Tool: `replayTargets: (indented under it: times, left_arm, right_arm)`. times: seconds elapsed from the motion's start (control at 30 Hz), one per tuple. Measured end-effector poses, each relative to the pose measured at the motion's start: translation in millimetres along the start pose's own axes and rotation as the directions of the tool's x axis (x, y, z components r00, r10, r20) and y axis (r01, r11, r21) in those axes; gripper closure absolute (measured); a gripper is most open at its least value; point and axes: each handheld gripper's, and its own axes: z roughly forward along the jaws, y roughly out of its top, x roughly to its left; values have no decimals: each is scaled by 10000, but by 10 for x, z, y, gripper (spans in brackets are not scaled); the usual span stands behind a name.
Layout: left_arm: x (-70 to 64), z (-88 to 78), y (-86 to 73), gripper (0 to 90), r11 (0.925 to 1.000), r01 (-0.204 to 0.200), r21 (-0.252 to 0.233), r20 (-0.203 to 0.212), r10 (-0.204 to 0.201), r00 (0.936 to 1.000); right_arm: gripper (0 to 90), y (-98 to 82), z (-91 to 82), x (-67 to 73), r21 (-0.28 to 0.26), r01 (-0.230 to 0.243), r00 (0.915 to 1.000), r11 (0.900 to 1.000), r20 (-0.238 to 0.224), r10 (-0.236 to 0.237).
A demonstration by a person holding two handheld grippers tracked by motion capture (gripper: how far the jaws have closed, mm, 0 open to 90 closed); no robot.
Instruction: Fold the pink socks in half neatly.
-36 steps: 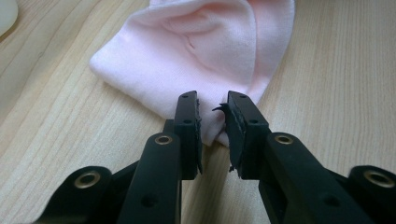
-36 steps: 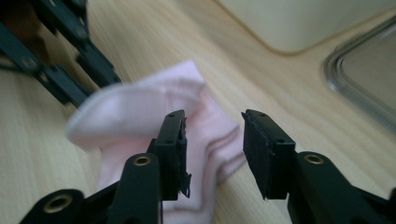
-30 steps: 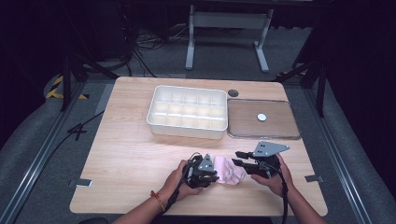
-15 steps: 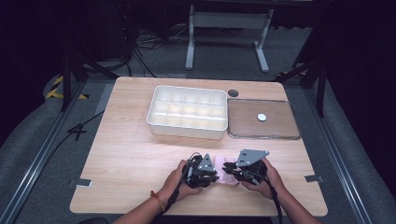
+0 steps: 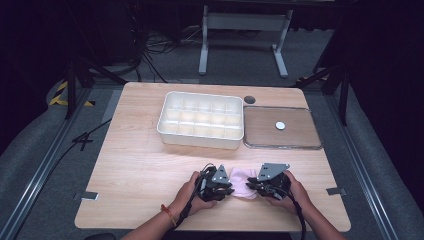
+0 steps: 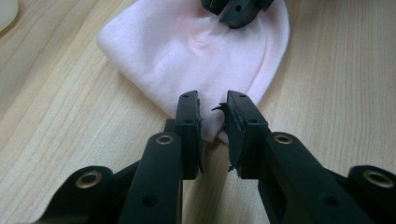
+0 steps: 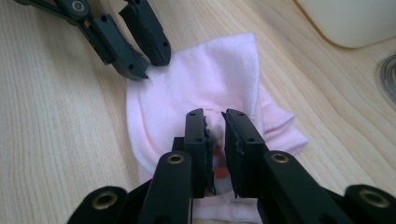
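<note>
A small pale pink knitted cloth (image 5: 241, 181) lies near the table's front edge between my two grippers. My left gripper (image 5: 230, 187) is shut on the cloth's left corner; in the left gripper view the jaws (image 6: 212, 105) pinch the edge of the pink cloth (image 6: 187, 46). My right gripper (image 5: 251, 186) grips the cloth's right side. In the right gripper view its jaws (image 7: 214, 119) squeeze a raised fold of the cloth (image 7: 201, 79). Those jaws have closed and just eased open slightly, with the fold still between them.
A white compartment tray (image 5: 200, 142) stands at the table's middle back. To its right lies a flat wooden-bottomed tray (image 5: 267, 134) with a small white disc (image 5: 280, 125) on it. A dark round hole (image 5: 249, 99) sits behind them. Bare wood lies to the left.
My right gripper has moved left and down onto the pink cloth and closed on a fold of it. The left gripper has stayed where it was.
</note>
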Motion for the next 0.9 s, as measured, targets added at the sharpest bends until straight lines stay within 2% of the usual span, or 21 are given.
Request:
replayTargets:
  times: [0.07, 0.13, 0.27, 0.33, 0.4, 0.53, 0.6, 0.63, 0.73, 0.8, 0.83, 0.9]
  left_arm:
    - [3, -2, -5, 710, 9998, 183, -48, -145, -183, 9997]
    - [37, -17, -22, 636, 9980, 622, -137, -305, -625, 9976]
    - [101, -49, -56, 552, 9881, 1459, -481, -242, -1472, 9888]
    - [122, -44, -64, 507, 9842, 1698, -494, -90, -1704, 9853]
    - [123, -22, -58, 484, 9842, 1729, -381, -45, -1732, 9849]
    - [112, 44, -2, 454, 9810, 1868, -531, 51, -1868, 9824]
    - [92, 80, 23, 452, 9801, 1895, -595, 145, -1890, 9819]
    - [86, 87, 36, 457, 9830, 1756, -533, 171, -1749, 9844]
    - [57, 125, 58, 502, 9824, 1756, -635, 344, -1737, 9842]
    - [59, 124, 58, 562, 9825, 1757, -618, 414, -1734, 9840]
    - [65, 123, 54, 562, 9794, 1848, -809, 566, -1806, 9819]
    - [82, 96, 46, 633, 9740, 1980, -1101, 839, -1894, 9783]
  right_arm:
    - [787, -19, 27, -8, 134, -41, 10000, 9999, -45, 41]
    - [789, -45, 47, -20, 62, -100, 9999, 9999, -33, 101]
    - [794, -69, 52, -21, -127, -141, 9998, 9998, -153, 139]
    - [799, -68, 55, -18, -123, -91, 9999, 9999, -131, 90]
    - [802, -70, 58, -19, -139, -94, 9998, 9999, -151, 92]
    - [803, -80, 63, -23, -208, -157, 9997, 9997, -179, 153]
    - [804, -85, 63, -29, -229, -167, 9997, 9996, -193, 162]
    - [804, -85, 64, -31, -229, -160, 9997, 9996, -187, 156]
    - [805, -86, 68, -28, -253, -131, 9998, 9996, -161, 127]
    - [805, -86, 69, -27, -259, -114, 9998, 9996, -159, 110]
    - [805, -85, 69, -23, -266, -135, 9998, 9996, -174, 130]
    - [806, -82, 71, -18, -266, -93, 9999, 9996, -118, 90]
